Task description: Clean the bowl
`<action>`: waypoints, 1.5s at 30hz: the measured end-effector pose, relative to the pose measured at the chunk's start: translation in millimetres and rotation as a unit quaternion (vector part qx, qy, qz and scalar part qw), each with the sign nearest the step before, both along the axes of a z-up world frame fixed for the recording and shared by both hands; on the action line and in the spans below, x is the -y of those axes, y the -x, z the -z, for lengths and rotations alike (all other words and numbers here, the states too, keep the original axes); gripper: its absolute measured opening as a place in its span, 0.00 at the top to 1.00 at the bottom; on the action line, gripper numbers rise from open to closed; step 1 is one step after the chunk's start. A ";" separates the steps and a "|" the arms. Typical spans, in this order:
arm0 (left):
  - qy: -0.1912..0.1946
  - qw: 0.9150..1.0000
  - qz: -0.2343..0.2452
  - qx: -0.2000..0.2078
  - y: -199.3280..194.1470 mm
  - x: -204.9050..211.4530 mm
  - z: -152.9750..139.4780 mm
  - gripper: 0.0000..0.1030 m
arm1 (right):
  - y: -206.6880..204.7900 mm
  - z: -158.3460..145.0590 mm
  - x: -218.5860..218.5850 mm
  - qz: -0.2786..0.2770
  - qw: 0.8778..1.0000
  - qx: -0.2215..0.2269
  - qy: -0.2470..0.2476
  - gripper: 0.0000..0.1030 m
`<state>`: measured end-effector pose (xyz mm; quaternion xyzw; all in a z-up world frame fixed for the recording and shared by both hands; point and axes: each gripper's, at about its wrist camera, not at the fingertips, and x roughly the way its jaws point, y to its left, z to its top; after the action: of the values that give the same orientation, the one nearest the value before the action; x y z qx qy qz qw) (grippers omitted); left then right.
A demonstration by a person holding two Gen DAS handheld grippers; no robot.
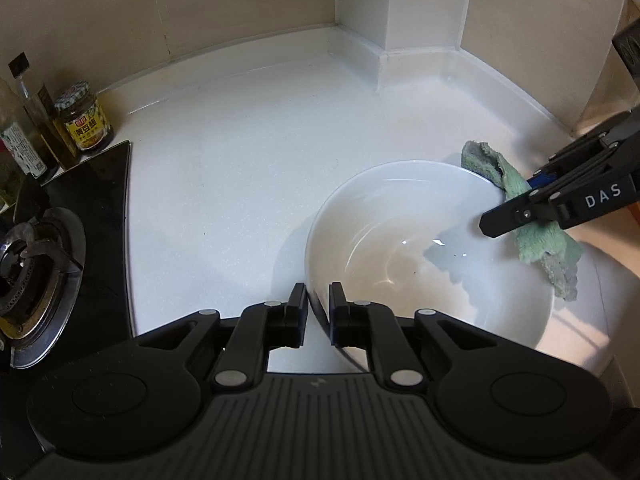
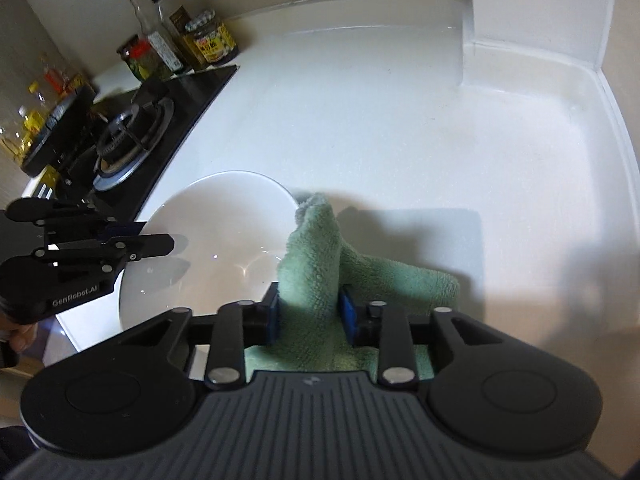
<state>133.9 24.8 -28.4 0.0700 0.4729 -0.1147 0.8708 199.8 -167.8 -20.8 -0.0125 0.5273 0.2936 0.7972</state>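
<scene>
White desk [image 1: 240,184]: left tongs [image 1: 318,300] clamp bowl [image 1: 400,216] rim; right tongs [image 2: 308,312] (marked "DAS") grip green cloth [image 2: 316,248]; jar [image 1: 82,122] at 10 o'clock.

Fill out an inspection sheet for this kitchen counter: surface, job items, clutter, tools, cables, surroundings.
Surface: white countertop, bare around the bowl.
Job's things: white bowl upright on the counter, looks empty; green cloth draped over its rim on the right tool's side.
Clutter: sauce jar and bottles grouped at the wall beside the stove.
Grippers: left tool clamps the bowl's near rim, one finger inside, one outside; right tool closed on the cloth, pads pressing it.
Cables: nothing seen.
Surroundings: gas burner on a black hob left of the bowl; beige wall with a white corner column behind.
</scene>
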 end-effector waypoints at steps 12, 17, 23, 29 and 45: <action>-0.056 0.990 0.131 0.007 -13.7 9.3 1.6 0.90 | -26.9 -15.7 -55.0 -0.213 0.967 0.061 0.128 0.87; -0.012 0.996 0.086 0.000 -12.3 -1.4 1.7 0.90 | -34.3 -10.8 -59.0 -0.210 0.969 0.057 0.120 0.89; 0.031 0.999 -0.010 0.000 18.0 -3.4 -3.1 0.89 | -25.0 -8.4 -43.6 -0.155 0.982 0.058 0.089 0.89; -0.010 1.000 0.026 -0.006 0.9 2.3 -0.2 0.93 | -5.3 -7.6 -38.7 -0.136 0.984 0.059 0.094 0.88; -0.052 0.992 0.112 -0.004 -26.3 17.2 1.4 0.91 | -27.3 -10.9 -63.5 -0.215 0.965 0.071 0.136 0.87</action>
<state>160.3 7.6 -29.8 0.1672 0.4712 -0.1875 0.8455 227.1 -104.3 -9.9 -0.2544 0.4893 0.3818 0.7416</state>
